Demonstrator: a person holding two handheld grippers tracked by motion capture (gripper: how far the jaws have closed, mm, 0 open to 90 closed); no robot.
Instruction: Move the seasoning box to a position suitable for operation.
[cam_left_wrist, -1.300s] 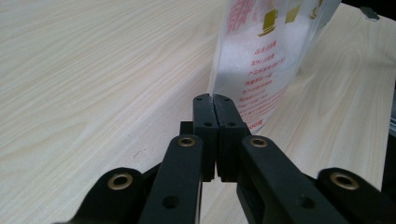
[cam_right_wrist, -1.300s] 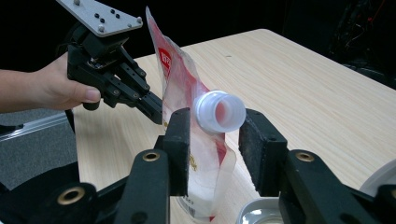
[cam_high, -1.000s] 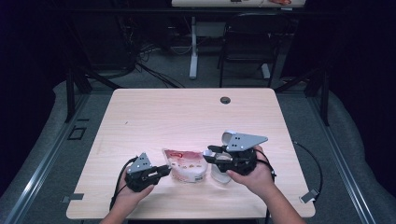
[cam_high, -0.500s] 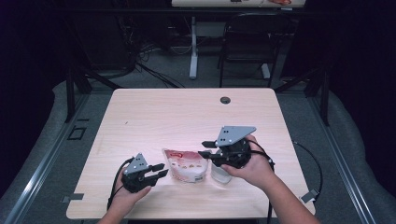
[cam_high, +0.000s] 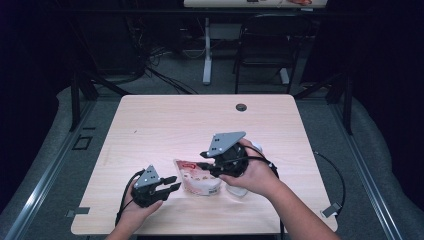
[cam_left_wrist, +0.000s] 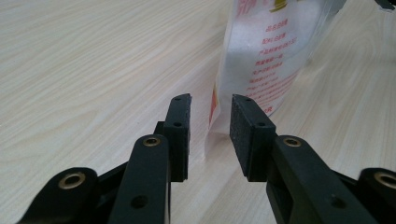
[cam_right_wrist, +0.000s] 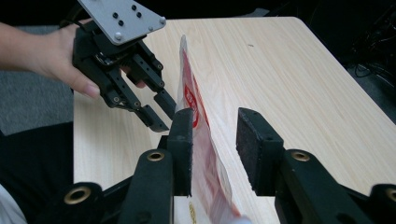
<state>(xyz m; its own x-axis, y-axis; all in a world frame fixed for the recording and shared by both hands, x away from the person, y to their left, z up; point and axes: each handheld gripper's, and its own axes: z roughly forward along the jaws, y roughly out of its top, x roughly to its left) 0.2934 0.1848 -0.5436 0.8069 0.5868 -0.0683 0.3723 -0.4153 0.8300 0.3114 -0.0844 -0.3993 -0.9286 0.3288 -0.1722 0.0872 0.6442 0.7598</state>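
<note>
Pale wooden table (cam_high: 165, 125) in a dark room, with a clear plastic pouch (cam_high: 197, 177) printed in red near its front edge.
Both grippers flank the pouch: the left gripper (cam_high: 171, 183) has just been opening, and its jaws stand apart at the pouch's edge, pads off it. The right gripper (cam_high: 202, 158) has just been closing, its jaws part open astride the pouch's upper edge, one pad just beside the film.

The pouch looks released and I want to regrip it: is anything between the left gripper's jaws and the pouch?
Bare tabletop only, in the left gripper view: the open left gripper faces the pouch edge, untouched.
</note>
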